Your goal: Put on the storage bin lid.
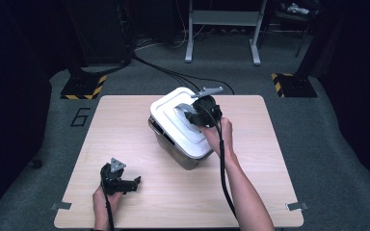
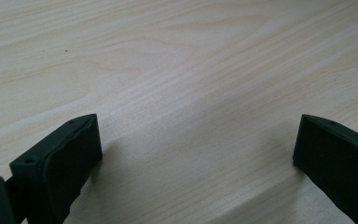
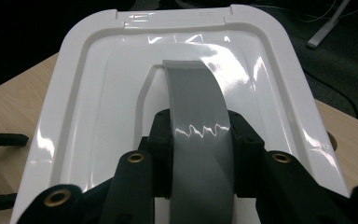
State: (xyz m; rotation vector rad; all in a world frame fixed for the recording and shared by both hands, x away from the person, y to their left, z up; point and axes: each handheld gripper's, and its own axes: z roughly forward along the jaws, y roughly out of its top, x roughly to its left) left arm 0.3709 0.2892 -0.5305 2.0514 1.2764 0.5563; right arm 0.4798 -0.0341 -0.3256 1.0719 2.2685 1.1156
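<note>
Pale wood grain runs under the left gripper [image 1: 134, 182], which rests low on the near left of the table [image 1: 250, 192] with its jaws spread wide and nothing between them. Farther back, the right gripper [image 3: 200, 140] is clamped on the grey handle [image 3: 193, 98] of the white lid [image 3: 88, 93] covering a bin [image 1: 173, 149] that stands at the table's centre, toward its far edge.

Both black tools, left tool [image 1: 136, 182] and right tool [image 3: 199, 135], carry grey three-cornered plates, brass-ringed screw holes and trailing black cables.
</note>
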